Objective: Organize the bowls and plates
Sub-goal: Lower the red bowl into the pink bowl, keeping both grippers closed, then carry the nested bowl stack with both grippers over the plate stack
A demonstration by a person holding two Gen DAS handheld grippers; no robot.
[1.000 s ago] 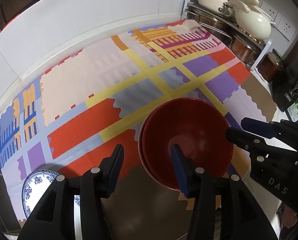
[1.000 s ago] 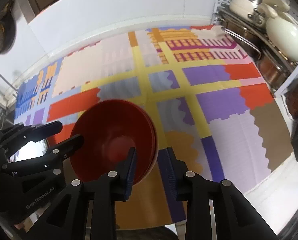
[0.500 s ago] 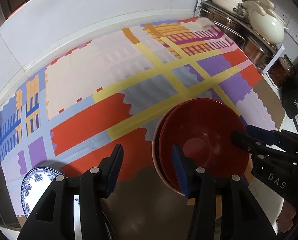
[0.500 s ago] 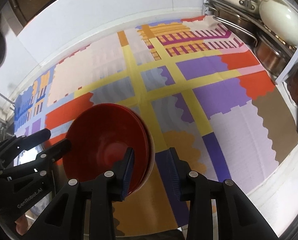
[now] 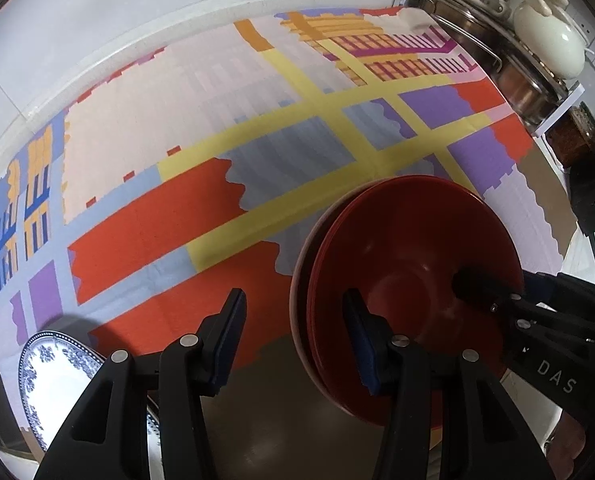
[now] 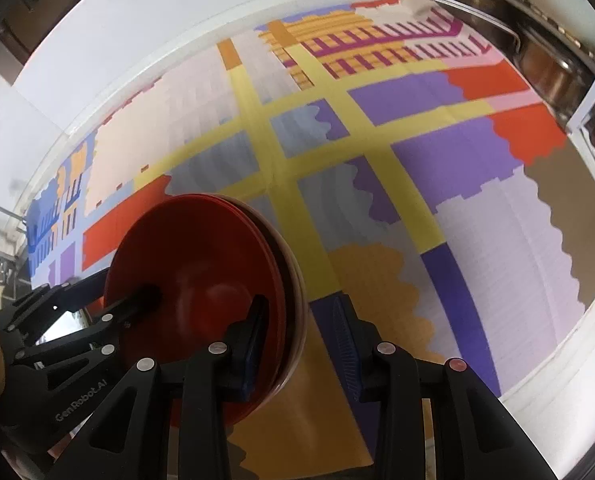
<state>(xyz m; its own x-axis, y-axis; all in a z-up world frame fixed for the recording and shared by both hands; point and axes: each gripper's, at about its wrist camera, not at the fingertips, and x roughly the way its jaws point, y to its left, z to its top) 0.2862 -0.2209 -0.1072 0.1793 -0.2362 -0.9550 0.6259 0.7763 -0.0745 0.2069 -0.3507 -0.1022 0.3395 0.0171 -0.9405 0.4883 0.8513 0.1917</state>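
A stack of red bowls (image 5: 409,276) is held tilted above the patterned cloth; it also shows in the right wrist view (image 6: 201,284). My left gripper (image 5: 293,332) straddles the stack's near-left rim, its jaws wide apart, one finger inside the top bowl. My right gripper (image 6: 301,340) straddles the opposite rim, one finger inside and one outside, jaws apart around the rim. A blue-and-white patterned plate (image 5: 53,376) lies at the lower left of the left wrist view, partly hidden behind my left gripper.
A colourful patchwork cloth (image 5: 257,148) covers the counter up to the white wall. A rack with metal pots and a cream pot (image 5: 545,36) stands at the back right. A jar and dark boxes (image 5: 593,200) sit along the right edge.
The red bowl stack has lifted and tilted more between both grippers. The right gripper's jaws have spread wider around the rim. Both views have moved closer to the cloth.
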